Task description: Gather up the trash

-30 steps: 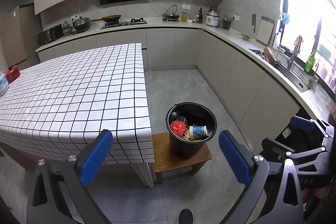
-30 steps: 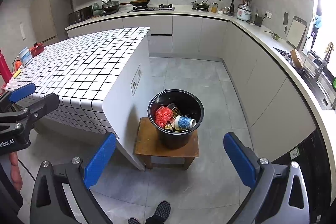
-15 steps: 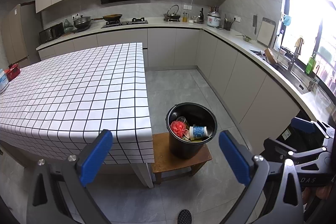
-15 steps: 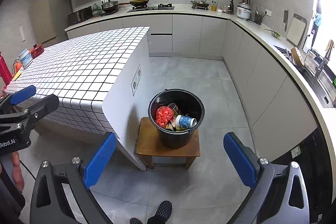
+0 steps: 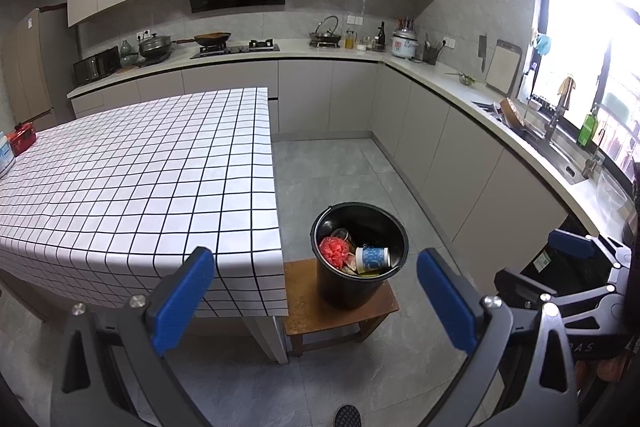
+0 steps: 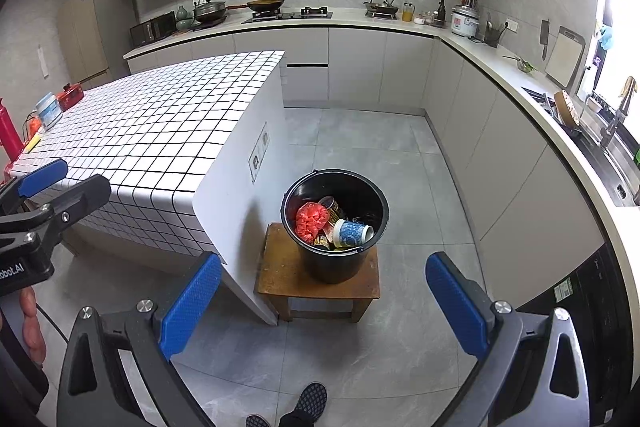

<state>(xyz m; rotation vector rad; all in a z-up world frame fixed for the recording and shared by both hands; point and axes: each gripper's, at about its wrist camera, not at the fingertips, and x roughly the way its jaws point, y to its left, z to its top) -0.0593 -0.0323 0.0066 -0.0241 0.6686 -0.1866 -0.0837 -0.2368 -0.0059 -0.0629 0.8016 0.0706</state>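
A black bucket [image 5: 360, 255] [image 6: 335, 227] stands on a small wooden stool [image 5: 340, 311] [image 6: 316, 279] beside the checked table. It holds a red plastic bag [image 5: 335, 253] [image 6: 310, 221], a blue-and-white paper cup [image 5: 372, 258] [image 6: 352, 233] on its side and cans. My left gripper [image 5: 316, 301] is open and empty, held high and back from the bucket. My right gripper [image 6: 324, 305] is open and empty, also above and short of the bucket. The left gripper shows at the left edge of the right wrist view [image 6: 44, 187]; the right gripper shows at the right edge of the left wrist view [image 5: 568, 267].
The table with a black-and-white checked cloth [image 5: 132, 179] [image 6: 152, 131] fills the left; a red tin [image 5: 22, 141] and a box sit at its far end. Kitchen counters [image 5: 460, 95] run along the back and right. A person's shoe [image 6: 310, 401] is on the grey tile floor.
Both grippers stay open and nearly still; the views have shifted only slightly. The bucket and its contents have not moved.
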